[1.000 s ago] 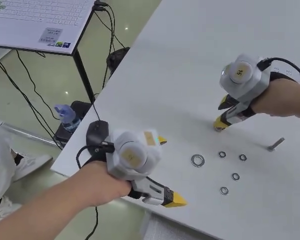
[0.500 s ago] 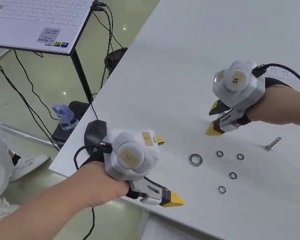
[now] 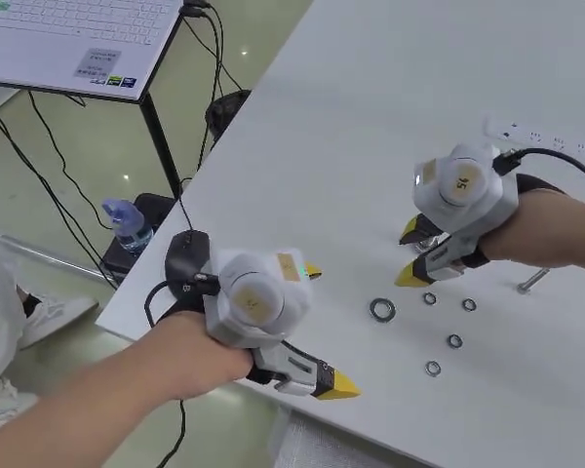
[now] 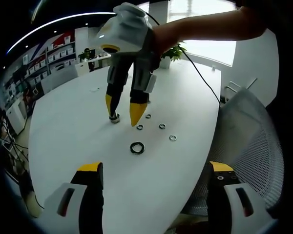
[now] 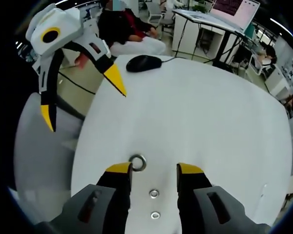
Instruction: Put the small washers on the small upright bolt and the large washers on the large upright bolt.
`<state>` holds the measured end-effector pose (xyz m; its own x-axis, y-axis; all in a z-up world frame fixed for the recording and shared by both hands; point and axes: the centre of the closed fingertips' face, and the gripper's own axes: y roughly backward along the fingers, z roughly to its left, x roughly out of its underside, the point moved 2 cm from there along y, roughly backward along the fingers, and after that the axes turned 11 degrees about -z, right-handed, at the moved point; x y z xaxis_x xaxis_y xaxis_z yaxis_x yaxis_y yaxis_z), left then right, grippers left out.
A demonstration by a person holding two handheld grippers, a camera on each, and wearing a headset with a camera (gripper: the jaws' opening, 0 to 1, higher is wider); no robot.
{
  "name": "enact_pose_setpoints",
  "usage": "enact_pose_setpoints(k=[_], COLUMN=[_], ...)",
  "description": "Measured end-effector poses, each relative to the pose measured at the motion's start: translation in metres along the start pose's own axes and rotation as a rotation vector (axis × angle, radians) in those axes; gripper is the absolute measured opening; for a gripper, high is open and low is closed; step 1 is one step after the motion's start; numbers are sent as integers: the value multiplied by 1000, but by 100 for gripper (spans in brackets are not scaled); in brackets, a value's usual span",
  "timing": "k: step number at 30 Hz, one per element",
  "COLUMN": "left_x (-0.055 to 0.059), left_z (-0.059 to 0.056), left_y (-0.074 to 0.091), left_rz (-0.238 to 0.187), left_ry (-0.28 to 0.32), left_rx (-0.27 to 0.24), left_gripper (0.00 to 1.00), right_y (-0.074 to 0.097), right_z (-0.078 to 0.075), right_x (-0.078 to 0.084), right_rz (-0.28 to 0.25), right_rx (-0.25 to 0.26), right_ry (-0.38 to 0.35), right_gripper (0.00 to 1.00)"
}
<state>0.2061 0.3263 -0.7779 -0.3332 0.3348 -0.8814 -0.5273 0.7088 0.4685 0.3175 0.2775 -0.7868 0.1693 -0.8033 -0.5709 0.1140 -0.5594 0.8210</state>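
On the white table (image 3: 370, 127) the large washer (image 3: 382, 310) lies flat, and everything else is placed from it. Four small washers (image 3: 454, 341) are scattered loosely to its right in the head view, each flat and apart from the others. Further right of them, a bolt (image 3: 532, 281) lies on its side, partly hidden behind the person's hand. The right gripper (image 3: 409, 255) hangs just beyond the large washer with its yellow tips pointing down at the table. Its jaws are spread with nothing between them, and in its own view the large washer sits just ahead of its left tip. In the left gripper view a small upright metal piece (image 4: 115, 117) stands on the far side of the large washer, right beside one right-gripper tip; it is too small to tell more. The left gripper (image 3: 324, 331) is on the near left side of the large washer, over the table's edge, with its jaws wide apart and empty. Well away from the washer, a laptop (image 3: 68, 39) sits on a stand beyond the table's left edge.
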Motion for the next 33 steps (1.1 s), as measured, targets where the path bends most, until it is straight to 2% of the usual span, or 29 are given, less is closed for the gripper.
enact_pose_setpoints(k=[12,17,23,30,33], left_x=[3,3,3,1,1], left_z=[-3,-3,-4,-5,-5], left_y=[-1,0,-2,-2,-2], left_rz=[2,1,2,0,1], left_ry=[1,5,4,3,4], left_rx=[4,1,2,7,8], left_gripper=[87,87,87,87,86], right_y=[-19,-35,-46,-57,-61], right_z=[19,24,23,26,26], right_x=[10,25,33,33,36], right_rz=[9,29,48,57,70], right_rx=[-6,-10,-2,8,9], right_ry=[0,-5,-1,37,31], right_gripper=[38,38,38,37,37])
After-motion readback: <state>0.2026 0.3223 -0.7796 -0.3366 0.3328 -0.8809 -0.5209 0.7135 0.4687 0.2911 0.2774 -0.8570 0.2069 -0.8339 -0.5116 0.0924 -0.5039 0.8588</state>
